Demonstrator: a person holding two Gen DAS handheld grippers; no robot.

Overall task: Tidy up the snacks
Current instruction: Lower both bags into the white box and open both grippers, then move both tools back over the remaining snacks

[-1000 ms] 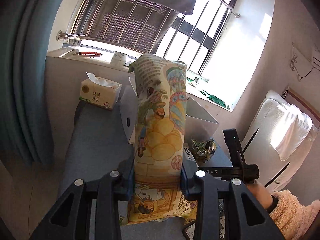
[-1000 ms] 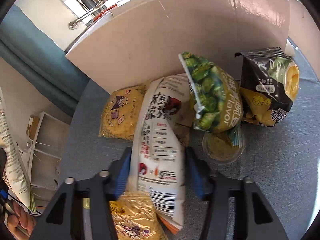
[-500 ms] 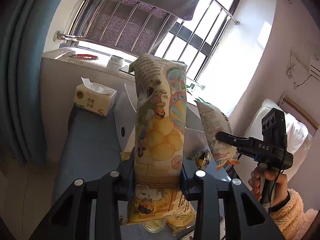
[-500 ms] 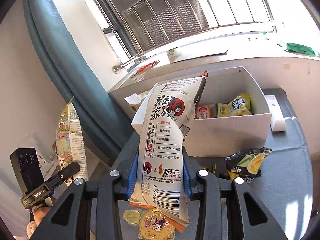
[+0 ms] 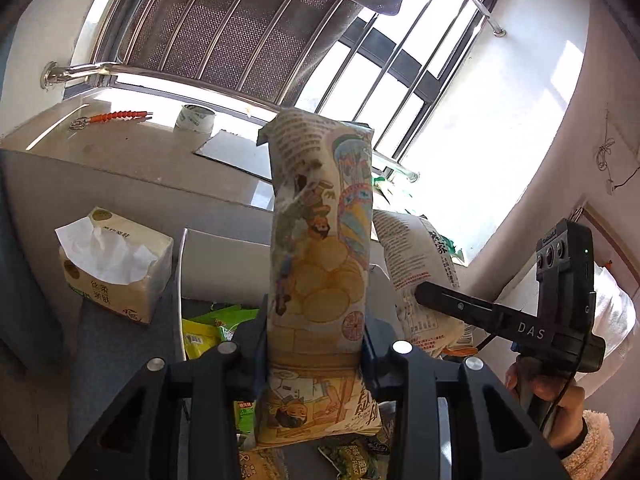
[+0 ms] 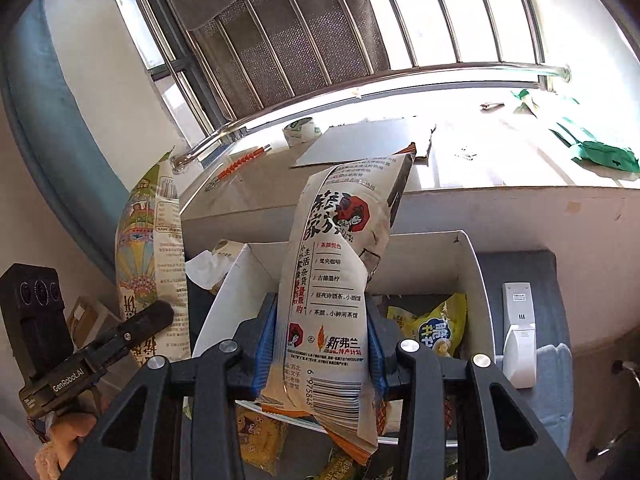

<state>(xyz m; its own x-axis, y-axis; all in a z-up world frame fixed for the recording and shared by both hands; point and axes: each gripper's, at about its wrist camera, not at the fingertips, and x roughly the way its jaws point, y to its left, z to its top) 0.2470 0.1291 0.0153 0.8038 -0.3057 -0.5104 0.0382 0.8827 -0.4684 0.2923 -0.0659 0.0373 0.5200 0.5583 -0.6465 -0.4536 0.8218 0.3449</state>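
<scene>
Grippers both stay clamped: your left gripper [image 5: 316,354] on the cartoon chip bag [image 5: 320,264], your right gripper [image 6: 320,354] on the white snack bag [image 6: 334,280]. Since half a second ago both bags have come closer over the white box [image 6: 474,276], which now lies just below them. Tissue pack [image 5: 114,270] sits left of the box wall, remote [image 6: 518,332] right; loose packets [image 6: 436,328] lie inside.

Both held bags, chip bag [image 5: 320,264] and white bag [image 6: 336,280], now higher, above the box [image 6: 476,276]
</scene>
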